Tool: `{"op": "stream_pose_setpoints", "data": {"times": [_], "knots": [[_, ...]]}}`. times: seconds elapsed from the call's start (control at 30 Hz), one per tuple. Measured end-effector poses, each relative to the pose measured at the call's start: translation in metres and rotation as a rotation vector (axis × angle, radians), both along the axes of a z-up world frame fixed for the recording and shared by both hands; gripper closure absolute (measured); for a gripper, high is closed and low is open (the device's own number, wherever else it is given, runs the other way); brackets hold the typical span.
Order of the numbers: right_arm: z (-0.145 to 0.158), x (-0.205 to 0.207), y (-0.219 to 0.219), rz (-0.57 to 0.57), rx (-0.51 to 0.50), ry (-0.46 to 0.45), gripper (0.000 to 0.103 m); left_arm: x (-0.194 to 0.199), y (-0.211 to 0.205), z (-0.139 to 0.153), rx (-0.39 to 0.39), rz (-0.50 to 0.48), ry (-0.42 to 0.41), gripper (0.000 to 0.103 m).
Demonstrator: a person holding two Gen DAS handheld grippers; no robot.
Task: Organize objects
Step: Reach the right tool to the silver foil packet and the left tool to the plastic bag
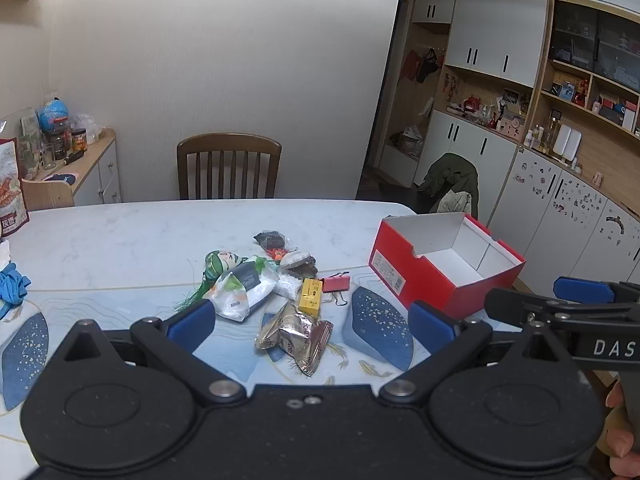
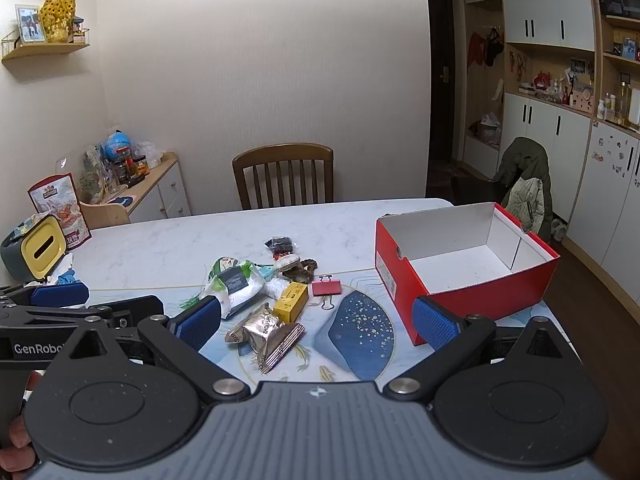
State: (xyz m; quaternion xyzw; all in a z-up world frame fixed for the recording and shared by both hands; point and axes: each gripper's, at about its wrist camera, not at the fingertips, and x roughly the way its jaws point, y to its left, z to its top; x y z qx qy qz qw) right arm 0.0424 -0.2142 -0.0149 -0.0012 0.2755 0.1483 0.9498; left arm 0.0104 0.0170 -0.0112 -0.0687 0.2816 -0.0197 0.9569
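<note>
Both claws hover wide open and empty over the worktop (image 1: 120,240), nothing grasped yet, so this looks like the opening approach. The left claw (image 1: 312,324) has the pile (image 1: 264,280) just ahead, the foil packet (image 1: 298,338) nearest between its fingers. The right claw (image 2: 318,322) has the empty red box (image 2: 464,268) ahead to its right. Next move, I'd say: close on one item and carry it to the box. Several items overlap and are hard to identify.

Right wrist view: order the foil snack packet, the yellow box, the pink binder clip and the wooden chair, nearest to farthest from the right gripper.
1. Foil snack packet, just ahead, between the jaws.
2. Yellow box, behind the packet.
3. Pink binder clip, slightly right.
4. Wooden chair, beyond the table's far edge.
</note>
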Motion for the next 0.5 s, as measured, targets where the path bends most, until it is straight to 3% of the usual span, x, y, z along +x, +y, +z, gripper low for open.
{"op": "stream_pose_setpoints", "data": {"times": [0.5], "knots": [[-0.001,0.014,0.024,0.052,-0.018,-0.019,0.001,0.020,0.017,-0.008,0.008,0.006,0.015,0.000]]}}
